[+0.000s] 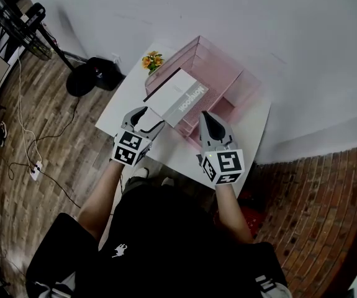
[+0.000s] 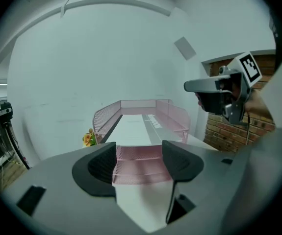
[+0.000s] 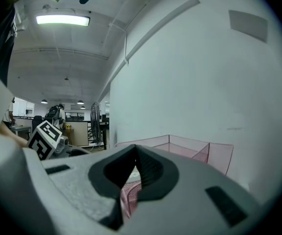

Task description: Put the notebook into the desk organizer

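The white rectangular notebook (image 1: 177, 97) with grey lettering along one edge lies flat along the left side of the pink wire-mesh desk organizer (image 1: 225, 85), inside its walls. My left gripper (image 1: 148, 118) hovers just short of it, jaws wide apart and empty. Only its own view shows the organizer's stepped front tiers framed between them.

My right gripper (image 1: 208, 118) rests over the organizer's front right, tips pressed together. Its view misses the notebook and shows pink mesh behind the jaws, and an office beyond.

A small yellow flower pot (image 1: 153, 61) stands at the organizer's left corner on the white table (image 1: 125, 107). A black round stand base (image 1: 82, 79) sits on the wood floor.
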The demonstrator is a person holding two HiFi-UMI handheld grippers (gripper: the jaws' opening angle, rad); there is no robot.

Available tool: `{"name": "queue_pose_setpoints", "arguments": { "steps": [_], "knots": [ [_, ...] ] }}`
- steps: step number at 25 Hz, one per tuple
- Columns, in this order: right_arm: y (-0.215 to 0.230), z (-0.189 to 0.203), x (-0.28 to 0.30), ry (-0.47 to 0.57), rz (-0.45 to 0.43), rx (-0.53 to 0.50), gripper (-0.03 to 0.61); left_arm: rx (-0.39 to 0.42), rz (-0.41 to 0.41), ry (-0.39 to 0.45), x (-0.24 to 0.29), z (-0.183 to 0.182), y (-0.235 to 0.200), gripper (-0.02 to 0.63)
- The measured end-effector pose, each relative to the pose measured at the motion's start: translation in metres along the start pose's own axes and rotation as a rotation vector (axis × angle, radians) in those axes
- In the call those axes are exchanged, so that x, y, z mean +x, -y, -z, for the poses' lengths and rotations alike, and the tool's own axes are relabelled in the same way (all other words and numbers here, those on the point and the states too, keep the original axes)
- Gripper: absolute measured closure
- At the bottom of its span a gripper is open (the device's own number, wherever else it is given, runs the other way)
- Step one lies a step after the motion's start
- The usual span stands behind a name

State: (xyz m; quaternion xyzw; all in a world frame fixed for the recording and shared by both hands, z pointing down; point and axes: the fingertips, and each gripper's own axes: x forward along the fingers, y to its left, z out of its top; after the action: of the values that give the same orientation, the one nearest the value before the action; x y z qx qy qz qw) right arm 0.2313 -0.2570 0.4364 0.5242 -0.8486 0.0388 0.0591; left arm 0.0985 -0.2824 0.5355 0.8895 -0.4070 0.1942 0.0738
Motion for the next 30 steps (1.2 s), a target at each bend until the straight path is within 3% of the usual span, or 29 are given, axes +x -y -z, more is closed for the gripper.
{"name": "queue_pose_setpoints", "arguments": {
  "steps": [30],
  "knots": [
    [0.017, -0.003, 0.006, 0.008, 0.03, 0.005, 0.575, 0.085, 0.039, -0.009, 0.025, -0.008, -0.005, 0.319]
  ]
}}
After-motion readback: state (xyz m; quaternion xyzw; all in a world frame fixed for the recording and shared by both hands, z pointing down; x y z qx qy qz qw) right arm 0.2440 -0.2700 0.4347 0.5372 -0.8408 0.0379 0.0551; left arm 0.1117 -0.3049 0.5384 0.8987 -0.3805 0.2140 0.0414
